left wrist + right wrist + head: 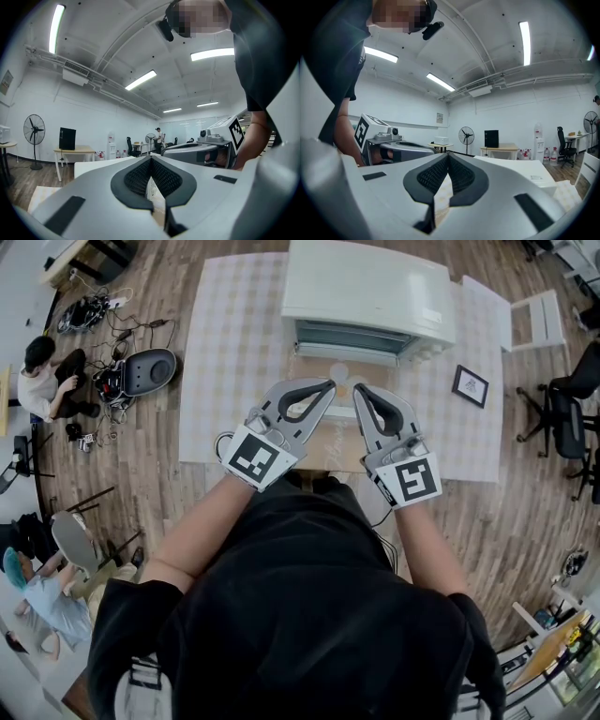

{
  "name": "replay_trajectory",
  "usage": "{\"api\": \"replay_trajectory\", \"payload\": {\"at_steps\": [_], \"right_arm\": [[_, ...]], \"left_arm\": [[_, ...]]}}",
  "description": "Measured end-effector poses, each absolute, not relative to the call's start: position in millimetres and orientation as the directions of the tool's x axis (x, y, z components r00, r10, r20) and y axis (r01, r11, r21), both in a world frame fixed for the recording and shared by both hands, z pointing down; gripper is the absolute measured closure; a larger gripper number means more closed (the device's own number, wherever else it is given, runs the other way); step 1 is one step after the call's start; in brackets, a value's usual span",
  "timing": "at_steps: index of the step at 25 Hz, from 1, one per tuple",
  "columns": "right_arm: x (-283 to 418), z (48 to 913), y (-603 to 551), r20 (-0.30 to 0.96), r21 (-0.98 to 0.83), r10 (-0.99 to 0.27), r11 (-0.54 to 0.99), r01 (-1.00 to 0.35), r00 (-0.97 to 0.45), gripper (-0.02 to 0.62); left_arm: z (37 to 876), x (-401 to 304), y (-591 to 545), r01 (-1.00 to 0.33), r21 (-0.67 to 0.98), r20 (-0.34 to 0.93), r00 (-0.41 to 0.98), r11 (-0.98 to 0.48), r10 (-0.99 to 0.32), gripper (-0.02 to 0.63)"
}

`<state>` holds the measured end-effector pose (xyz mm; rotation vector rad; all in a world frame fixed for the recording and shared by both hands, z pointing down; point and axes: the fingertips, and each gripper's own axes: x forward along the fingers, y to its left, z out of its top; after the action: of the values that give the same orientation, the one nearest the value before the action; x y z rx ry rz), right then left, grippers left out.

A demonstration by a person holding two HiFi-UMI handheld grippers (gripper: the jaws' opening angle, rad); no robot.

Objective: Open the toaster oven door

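On checked tablecloth (234, 352): toaster oven (366, 292) | wood floor (131, 460) | left gripper (329, 384), right gripper (359, 389) both clenched, empty

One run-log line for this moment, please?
left claw: shut, empty | right claw: shut, empty | toaster oven: untouched

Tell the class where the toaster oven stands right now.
In the head view the toaster oven stands top centre, at the far side of the table, with a small framed picture near its right end.
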<state>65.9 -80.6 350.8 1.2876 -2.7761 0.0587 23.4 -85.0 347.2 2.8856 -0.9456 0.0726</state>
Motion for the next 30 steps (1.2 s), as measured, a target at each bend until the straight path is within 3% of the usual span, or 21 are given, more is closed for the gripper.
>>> {"api": "replay_trajectory", "payload": {"at_steps": [30], "right_arm": [[64.6, 350.9, -77.9, 0.067, -0.015, -0.749, 0.66, -0.751, -0.66, 0.578]], "left_arm": [[346.8, 22.5, -83.8, -0.588, 0.092, 0.073, 0.809, -0.804, -0.583, 0.591]]}}
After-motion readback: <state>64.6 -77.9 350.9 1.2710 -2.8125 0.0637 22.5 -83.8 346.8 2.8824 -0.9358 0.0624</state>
